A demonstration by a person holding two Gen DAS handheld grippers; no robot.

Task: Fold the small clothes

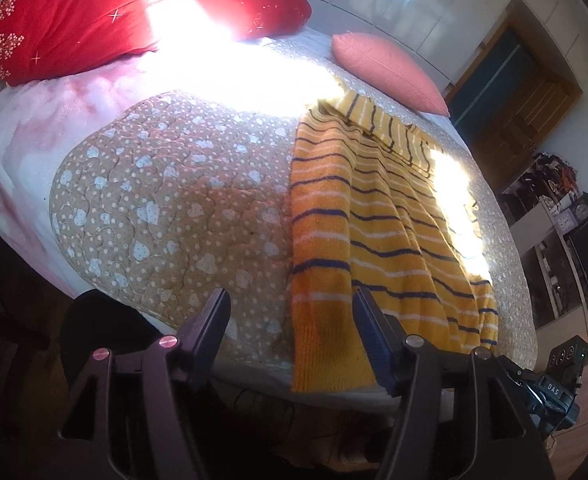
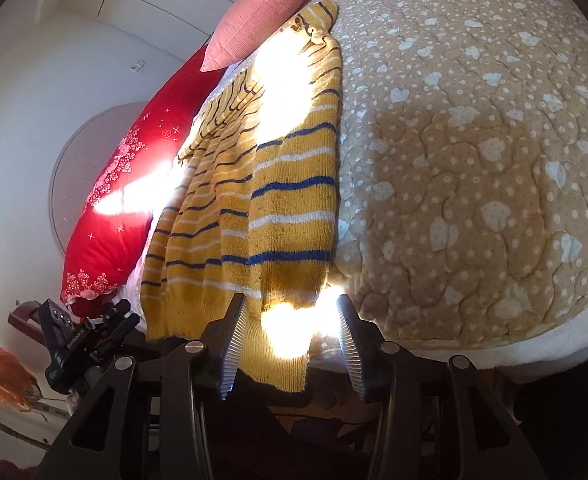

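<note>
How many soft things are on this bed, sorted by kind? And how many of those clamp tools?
Striped knitted garments: 1, the yellow sweater
Pillows: 2, the red floral pillow and the pink pillow
Quilts: 1, the tan heart-print quilt
Grippers: 2, the left gripper and the right gripper, both open
Total: 6

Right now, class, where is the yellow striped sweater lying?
The yellow striped sweater lies spread on the heart-print quilt, its hem hanging over the bed's near edge. In the left wrist view it sits right of centre, below the small pink pillow.
</note>
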